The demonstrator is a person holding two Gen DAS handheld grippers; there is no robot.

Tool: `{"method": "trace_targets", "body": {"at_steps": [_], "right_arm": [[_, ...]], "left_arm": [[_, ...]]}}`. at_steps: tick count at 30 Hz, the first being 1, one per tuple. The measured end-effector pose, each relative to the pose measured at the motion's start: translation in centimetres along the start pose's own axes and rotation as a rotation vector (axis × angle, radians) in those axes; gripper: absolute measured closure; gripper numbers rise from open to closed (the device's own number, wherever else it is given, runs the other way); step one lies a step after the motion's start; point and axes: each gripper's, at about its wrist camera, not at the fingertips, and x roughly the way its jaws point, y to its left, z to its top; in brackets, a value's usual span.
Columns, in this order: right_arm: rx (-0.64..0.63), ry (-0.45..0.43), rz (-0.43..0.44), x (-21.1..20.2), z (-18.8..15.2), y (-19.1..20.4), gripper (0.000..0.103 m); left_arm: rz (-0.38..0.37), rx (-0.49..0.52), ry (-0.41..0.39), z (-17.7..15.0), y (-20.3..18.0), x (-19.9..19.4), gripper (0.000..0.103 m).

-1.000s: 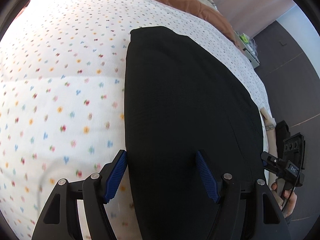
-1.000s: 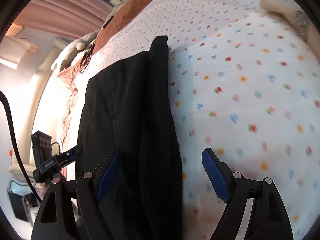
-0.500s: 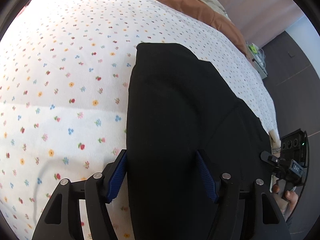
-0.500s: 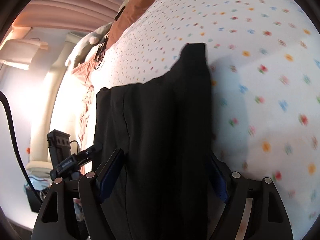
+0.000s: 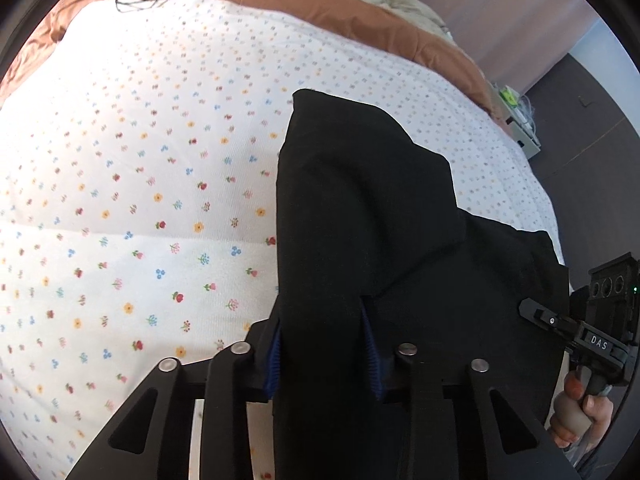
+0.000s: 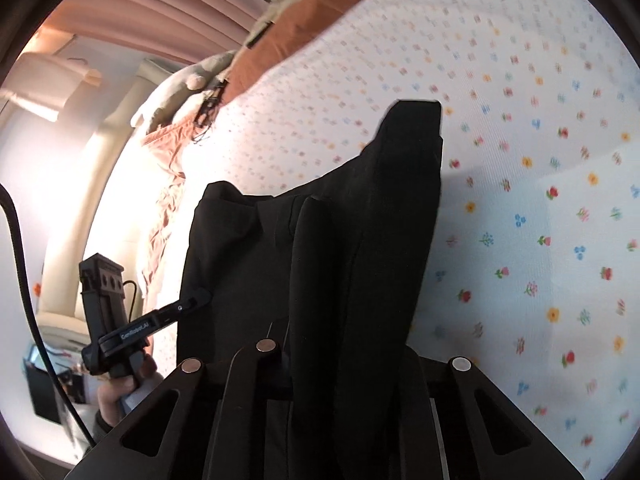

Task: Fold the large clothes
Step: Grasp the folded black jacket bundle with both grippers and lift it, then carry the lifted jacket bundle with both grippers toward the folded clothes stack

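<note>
Left wrist: one black garment (image 5: 360, 220), two grippers, both clamping it.

"DAS" – white letters on right tongs (image 5: 524, 307) body; "GenRobot.AI" – on left tongs (image 6: 200, 296) arm.

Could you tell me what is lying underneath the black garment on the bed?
The black garment lies on the white flower-print bedspread, which shows all around it. Whatever sits directly beneath the cloth is covered. Near the camera, both grippers have just closed on its edge, raising it.
</note>
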Motion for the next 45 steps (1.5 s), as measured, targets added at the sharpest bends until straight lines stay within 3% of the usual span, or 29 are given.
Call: {"method": "trace_targets", "body": {"at_steps": [10, 24, 34, 45], "right_arm": [[-0.078, -0.09, -0.005, -5.3, -1.7, 5.2, 0.088], [-0.174, -0.243, -0.002, -14.7, -6.9, 11.5, 0.089], [-0.235, -0.399, -0.063, -25.8, -10.2, 13.8, 0.09], [-0.229, -0.548, -0.181, -40.2, -13.7, 11.0, 0.09]], "left_arm": [[-0.066, 0.006, -0.112, -1.8, -1.3, -6.4, 0.078], [-0.191, 0.036, -0.246, -5.8, -5.0, -15.6, 0.085], [-0.322, 0.13, -0.313, -8.3, -13.0, -20.6, 0.085], [-0.445, 0.268, -0.298, -11.9, -25.8, -23.4, 0.085]]}}
